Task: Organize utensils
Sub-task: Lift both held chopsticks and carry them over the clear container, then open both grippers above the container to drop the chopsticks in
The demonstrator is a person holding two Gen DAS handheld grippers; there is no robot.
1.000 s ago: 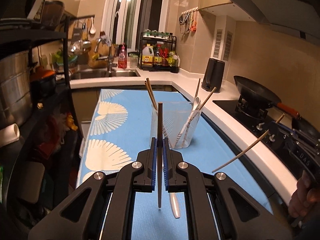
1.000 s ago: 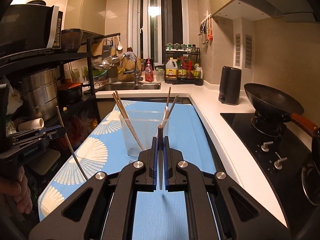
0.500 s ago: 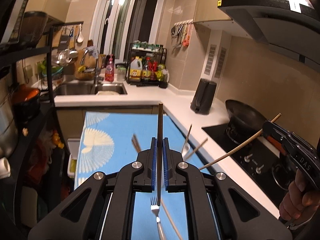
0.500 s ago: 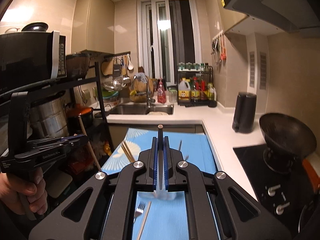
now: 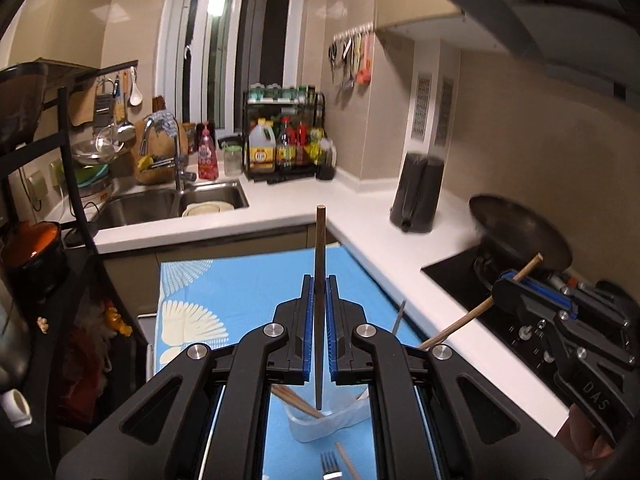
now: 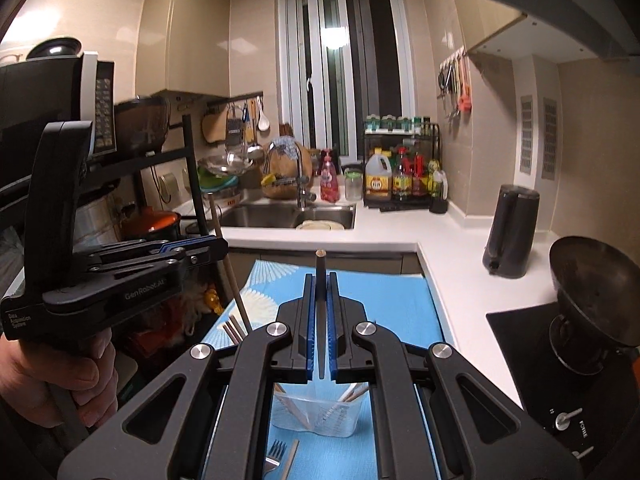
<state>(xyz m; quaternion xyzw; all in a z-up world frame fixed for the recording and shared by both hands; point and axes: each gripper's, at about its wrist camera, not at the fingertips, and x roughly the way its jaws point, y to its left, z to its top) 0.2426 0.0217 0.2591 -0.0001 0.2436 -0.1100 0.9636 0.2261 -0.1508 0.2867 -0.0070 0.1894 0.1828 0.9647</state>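
Chopsticks were in both grippers at this point, one each. Our left gripper [image 5: 318, 312] was clamped on a dark brown chopstick [image 5: 319, 248], held upright, top end well above the pads, lower end hanging over the clear cup [image 5: 320, 426]. Our right gripper [image 6: 319, 312] was clamped on the other chopstick [image 6: 320, 276]; from its own camera it showed as a dark stub with a pale cut end, from the left view as a light wooden stick slanting up out of the jaws.

Our read on why: a mid-shaft grip left a free lower end to feed into the cup, and both tools sat above and just behind the cup, so the tips could drop straight in. That is judgement, not observed.

Cup sat on the blue fan-print mat [image 5: 224, 280], directly below both grippers. It was transparent and squarish, and already held several pale chopsticks [image 6: 296, 412] leaning against its walls, plus something white we couldn't identify.

A fork [image 6: 274, 454] and one more wooden stick [image 6: 291, 456] lay loose on the mat just in front of the cup. So sorting looked partway done.
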